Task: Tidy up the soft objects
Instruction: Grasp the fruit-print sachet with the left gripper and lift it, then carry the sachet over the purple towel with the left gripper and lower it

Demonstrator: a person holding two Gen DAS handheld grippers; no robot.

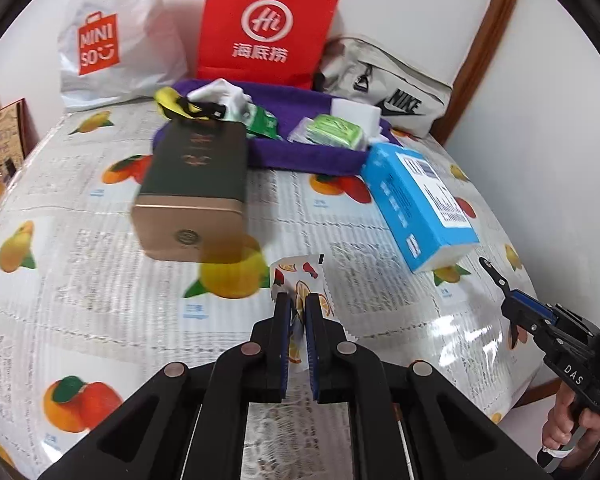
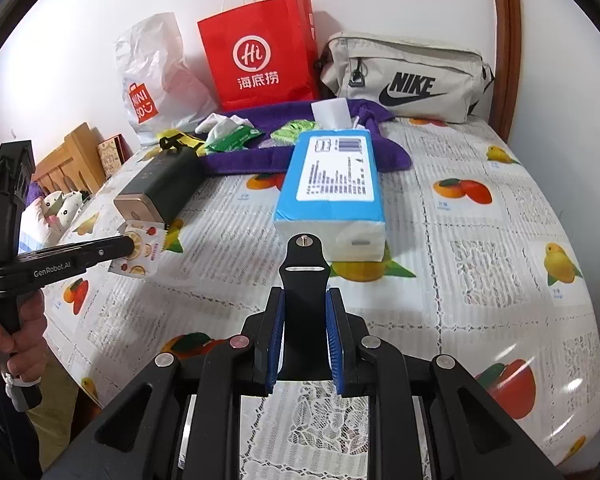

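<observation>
Fruit-printed white tablecloth (image 2: 480,240), purple towel (image 1: 300,156), red paper bag (image 2: 260,64), blue-and-white tissue pack (image 2: 332,184), dark green box (image 1: 196,172) with gold end, citrus-patterned sachet (image 1: 300,280)

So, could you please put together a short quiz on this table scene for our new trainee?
1. True or false: the left gripper is shut on a fruit-printed sachet.
2. What does the right gripper hold? A) a black strap B) a green packet C) nothing
3. Fill in: the blue tissue pack lies with its far end against the ______ towel.

Key
1. True: the sachet is pinched between the pads, as the right wrist view also shows.
2. A: the black strap stands between the blue pads.
3. Purple.
</observation>
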